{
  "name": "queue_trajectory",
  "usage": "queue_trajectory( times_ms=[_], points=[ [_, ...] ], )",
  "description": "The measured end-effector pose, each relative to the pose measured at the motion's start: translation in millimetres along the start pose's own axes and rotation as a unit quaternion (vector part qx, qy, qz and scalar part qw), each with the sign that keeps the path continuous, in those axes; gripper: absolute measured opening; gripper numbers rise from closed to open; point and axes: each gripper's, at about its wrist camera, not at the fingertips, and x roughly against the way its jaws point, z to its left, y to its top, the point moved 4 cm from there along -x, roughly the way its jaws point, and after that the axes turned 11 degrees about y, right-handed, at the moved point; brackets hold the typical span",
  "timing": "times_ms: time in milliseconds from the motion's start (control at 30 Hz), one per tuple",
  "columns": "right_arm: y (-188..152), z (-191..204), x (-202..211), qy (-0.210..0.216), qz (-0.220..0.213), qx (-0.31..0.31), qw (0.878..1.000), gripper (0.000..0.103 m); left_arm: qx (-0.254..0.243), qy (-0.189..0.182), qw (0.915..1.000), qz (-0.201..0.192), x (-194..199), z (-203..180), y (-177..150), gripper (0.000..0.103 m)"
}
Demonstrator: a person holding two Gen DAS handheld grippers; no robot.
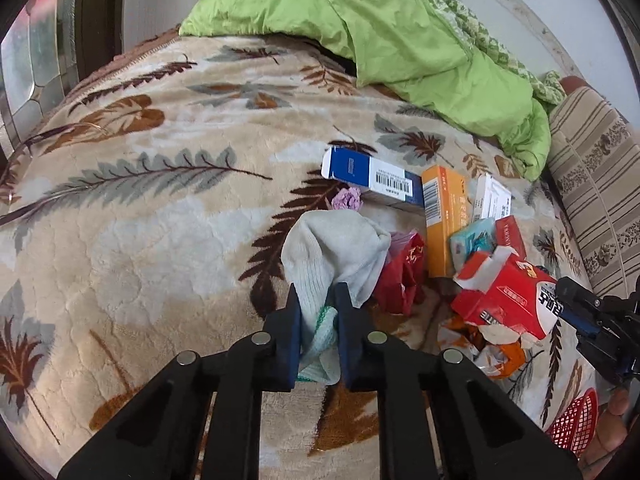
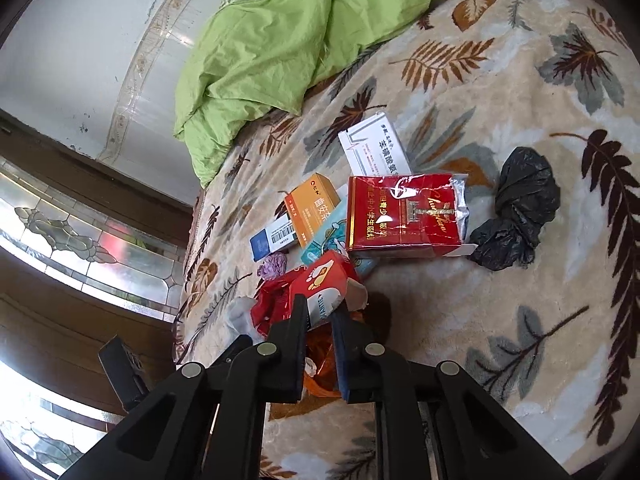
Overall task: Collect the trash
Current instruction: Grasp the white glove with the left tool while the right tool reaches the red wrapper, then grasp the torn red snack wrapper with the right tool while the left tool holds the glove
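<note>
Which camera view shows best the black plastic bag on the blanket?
The right wrist view. There the black plastic bag lies whole and crumpled on the blanket, right of the red cigarette pack. The left wrist view does not show it at all.

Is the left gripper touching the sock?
Touching. The left wrist view shows the left gripper with its jaws closed on the sock; the cloth is pinched between both pads, with no gap on either side.
</note>
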Motion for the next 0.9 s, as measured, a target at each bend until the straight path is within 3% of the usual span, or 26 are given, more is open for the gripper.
queue_trajectory(
  times_ms=[333,600,700,733,800,833,900],
  points=[
    [0,3,54,0.024,-0.041,0.025,0.999,0.006,-0.006,0.004,0.9965,-0.083,36,-3,6,0.013],
    [-4,5,78,0.013,-0.065,0.054,0.996,0.005,-0.037,0.000,0.9944,-0.099,49,-25,-5,0.013],
    [-5,-2,81,0.009,-0.063,0.034,0.997,0.006,-0.049,-0.003,0.9940,-0.098,50,-33,-11,0.013],
    [-3,-7,80,-0.004,-0.059,0.024,0.998,0.010,-0.053,-0.004,0.9938,-0.097,51,-36,-13,0.013],
    [-2,-20,78,-0.024,-0.044,0.002,0.999,0.051,-0.062,-0.006,0.9933,-0.097,51,-40,-15,0.013],
    [-3,-26,78,-0.026,-0.041,-0.010,0.999,0.057,-0.066,-0.004,0.9930,-0.098,50,-42,-15,0.013],
    [-4,-35,81,-0.037,-0.042,-0.026,0.998,0.058,-0.069,-0.004,0.9928,-0.098,50,-43,-16,0.013]
  ],
)
